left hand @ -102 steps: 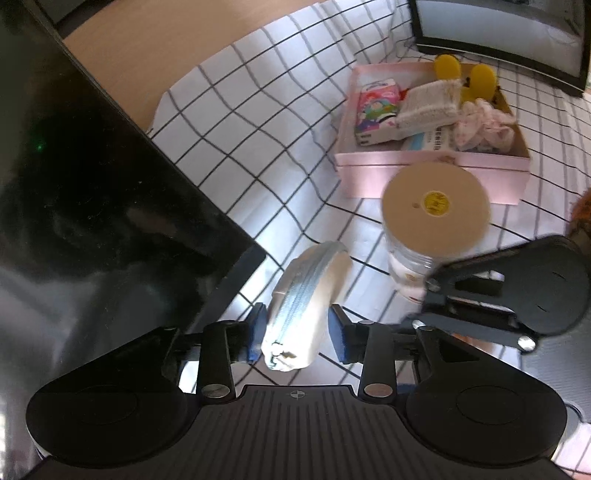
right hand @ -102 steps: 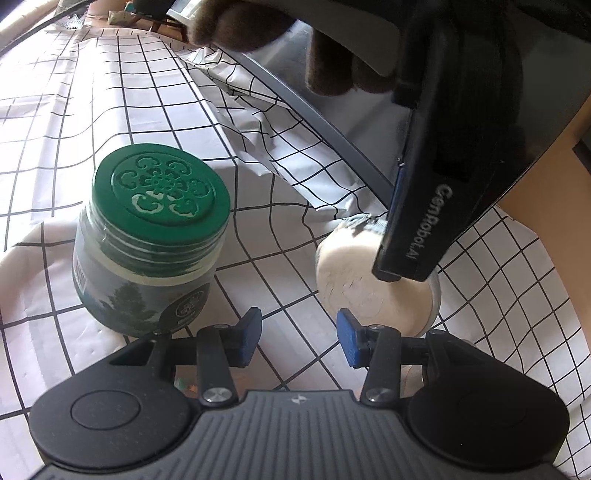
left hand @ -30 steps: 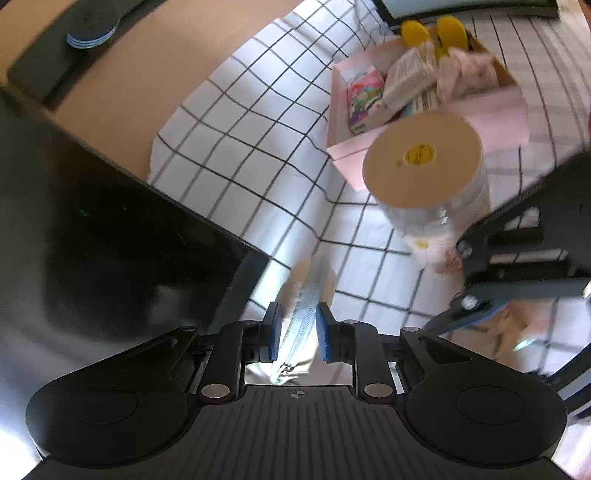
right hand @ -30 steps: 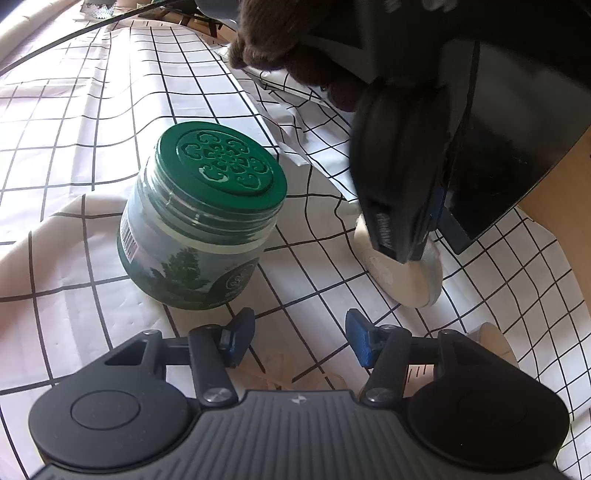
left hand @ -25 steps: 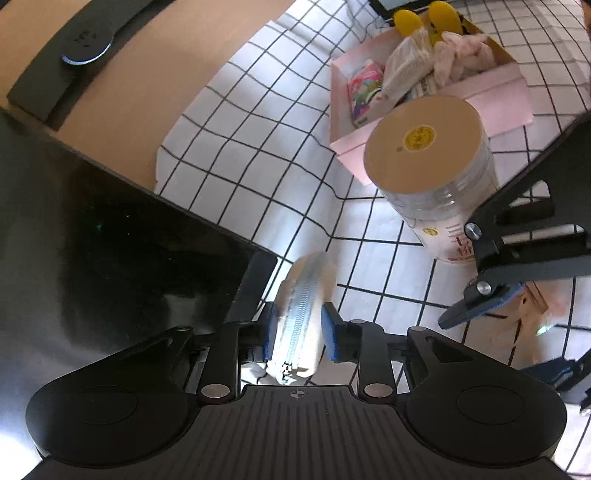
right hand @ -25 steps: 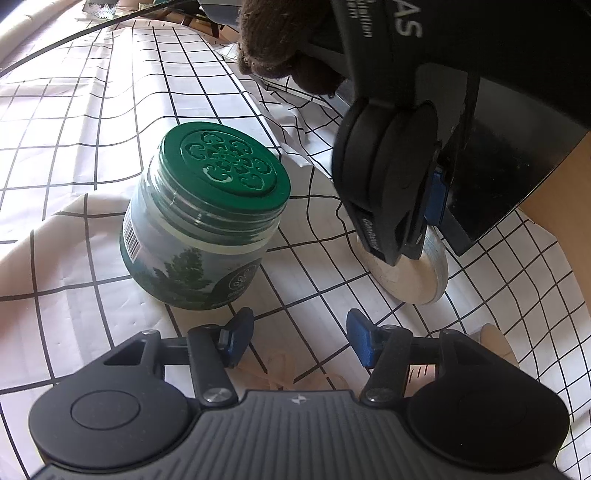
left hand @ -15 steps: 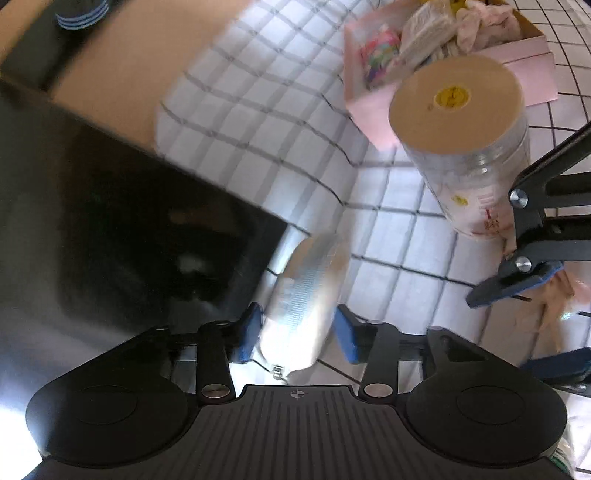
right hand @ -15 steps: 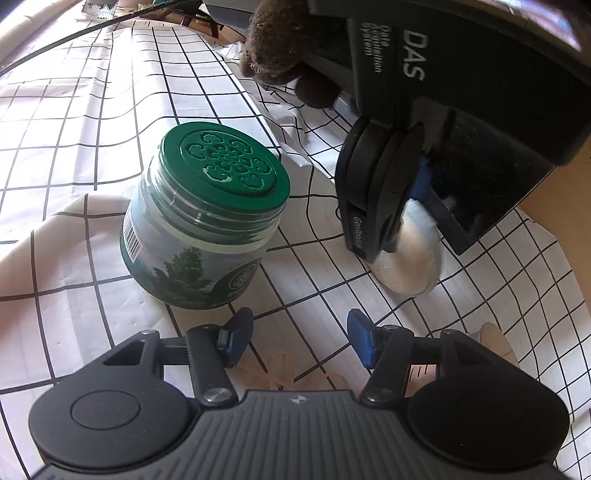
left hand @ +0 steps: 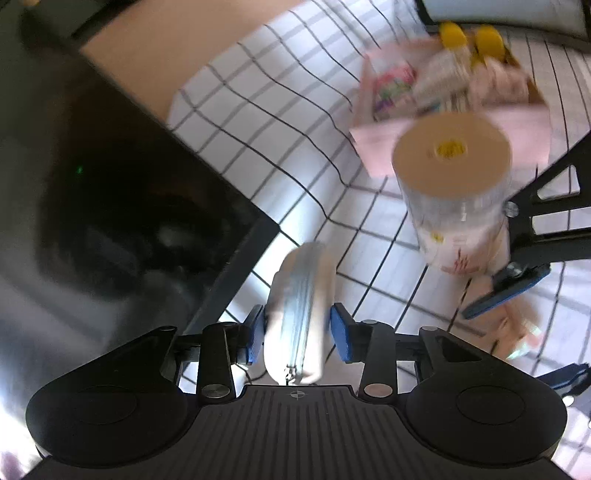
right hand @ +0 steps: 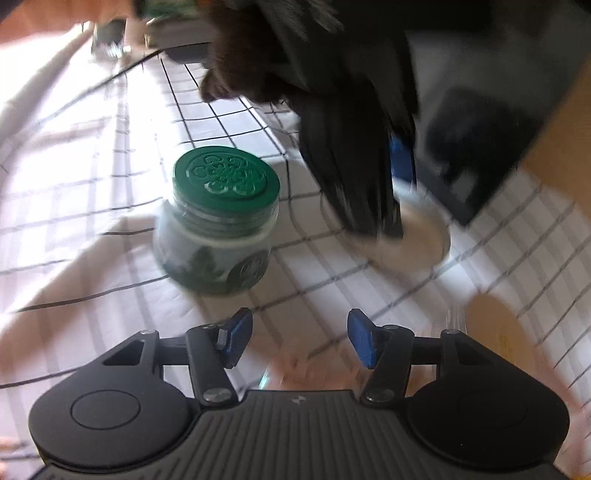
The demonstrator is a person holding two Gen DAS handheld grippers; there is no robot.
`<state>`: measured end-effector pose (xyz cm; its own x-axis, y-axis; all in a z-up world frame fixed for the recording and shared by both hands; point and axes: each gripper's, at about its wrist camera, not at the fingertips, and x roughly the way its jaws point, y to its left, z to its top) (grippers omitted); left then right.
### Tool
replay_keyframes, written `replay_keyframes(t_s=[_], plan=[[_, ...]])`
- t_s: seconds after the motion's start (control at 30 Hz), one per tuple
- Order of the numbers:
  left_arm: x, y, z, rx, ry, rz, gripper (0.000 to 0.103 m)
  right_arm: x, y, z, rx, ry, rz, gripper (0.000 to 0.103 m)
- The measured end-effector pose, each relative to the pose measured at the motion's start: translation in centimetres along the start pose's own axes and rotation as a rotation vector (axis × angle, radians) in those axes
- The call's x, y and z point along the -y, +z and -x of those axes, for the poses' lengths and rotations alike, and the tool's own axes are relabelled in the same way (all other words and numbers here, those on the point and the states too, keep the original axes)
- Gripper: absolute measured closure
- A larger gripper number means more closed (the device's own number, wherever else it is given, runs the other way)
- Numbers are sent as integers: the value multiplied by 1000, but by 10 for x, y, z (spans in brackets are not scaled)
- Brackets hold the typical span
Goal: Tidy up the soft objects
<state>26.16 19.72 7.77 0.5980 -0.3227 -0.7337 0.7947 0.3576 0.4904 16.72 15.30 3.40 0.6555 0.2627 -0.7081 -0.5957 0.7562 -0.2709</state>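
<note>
My left gripper [left hand: 297, 338] is shut on a round cream zip pouch [left hand: 299, 314], zipper edge up, beside a black monitor's corner [left hand: 255, 229]. The pouch also shows in the right wrist view [right hand: 417, 236], partly hidden by the left gripper's body. A pink box [left hand: 524, 122] with soft items in it stands at the far right. My right gripper [right hand: 297, 341] is open and empty over the checked cloth [right hand: 110, 206]; its blue pad shows in the left wrist view [left hand: 506, 286].
A tan-lidded clear jar [left hand: 452, 177] stands in front of the pink box. A green-lidded jar [right hand: 221, 221] stands ahead of my right gripper. A second screen [left hand: 498, 11] stands behind the box. Bare wood [left hand: 147, 62] shows beyond the cloth.
My left gripper closed on the pouch and turned it on edge; the jaws now stand wider than a second ago. My right gripper has drawn back from the green jar; both views are blurred by motion.
</note>
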Motion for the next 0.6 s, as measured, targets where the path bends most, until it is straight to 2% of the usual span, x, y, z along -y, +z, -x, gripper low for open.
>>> replay_keyframes(t_s=[0.1, 0.17, 0.37, 0.5, 0.6], plan=[[-4, 1, 10, 0, -36, 81, 60, 18, -11, 10, -60, 89, -105, 44], [-1, 1, 13, -2, -37, 95, 60, 28, -17, 11, -94, 100, -171, 40], [3, 0, 16, 9, -43, 110, 60, 44, -18, -11, -165, 97, -303, 40], [4, -2, 20, 10, -42, 128, 60, 42, -8, -25, -183, 145, -356, 40], [1, -4, 21, 14, -48, 158, 60, 35, -3, -32, -187, 121, -345, 43]])
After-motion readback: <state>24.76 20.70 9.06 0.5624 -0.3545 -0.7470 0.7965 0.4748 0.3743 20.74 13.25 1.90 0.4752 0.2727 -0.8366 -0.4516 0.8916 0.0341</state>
